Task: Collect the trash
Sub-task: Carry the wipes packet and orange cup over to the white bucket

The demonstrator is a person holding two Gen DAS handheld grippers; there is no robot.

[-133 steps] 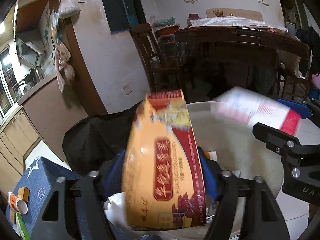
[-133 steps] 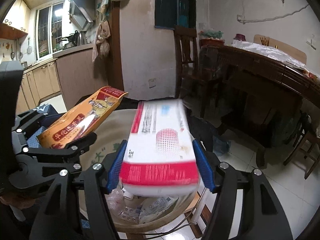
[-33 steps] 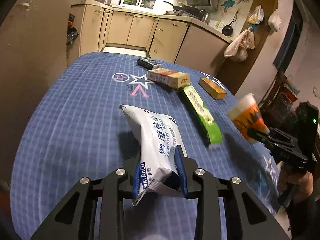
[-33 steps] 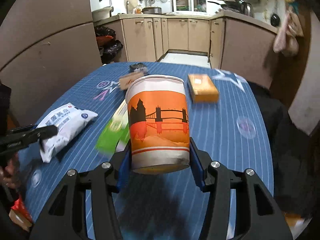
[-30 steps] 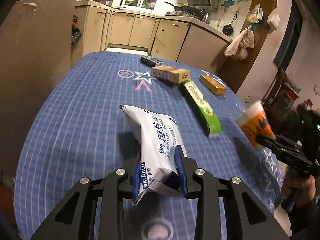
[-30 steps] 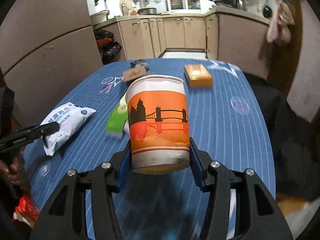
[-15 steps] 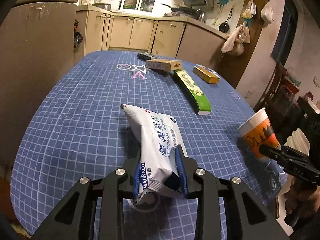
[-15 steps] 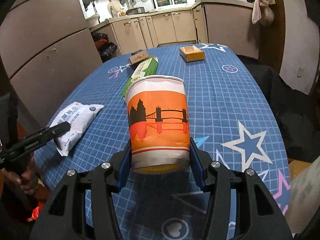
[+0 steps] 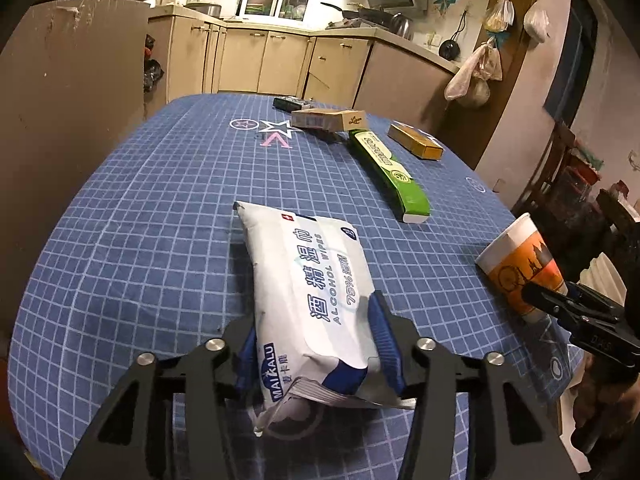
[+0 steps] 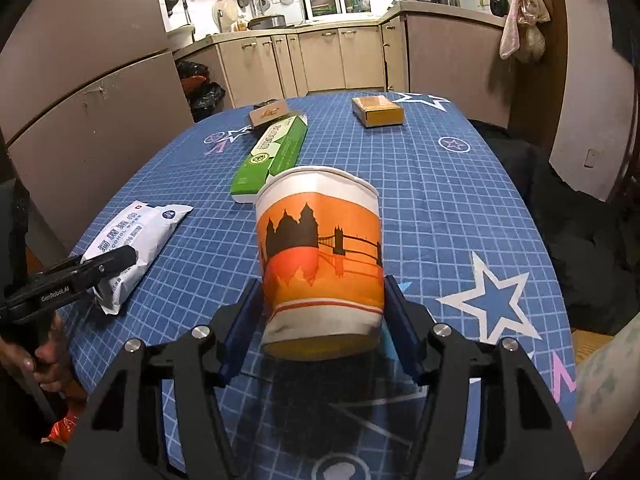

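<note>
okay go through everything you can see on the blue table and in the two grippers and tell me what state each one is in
Left gripper: shut on white wipes pack.
Right gripper: shut on orange paper cup, upright, tilted slightly.
Long green box: lying flat.
Orange-yellow flat box: lying closed.
Tan carton: lying flat.
Blue grid tablecloth: spread flat.
</note>
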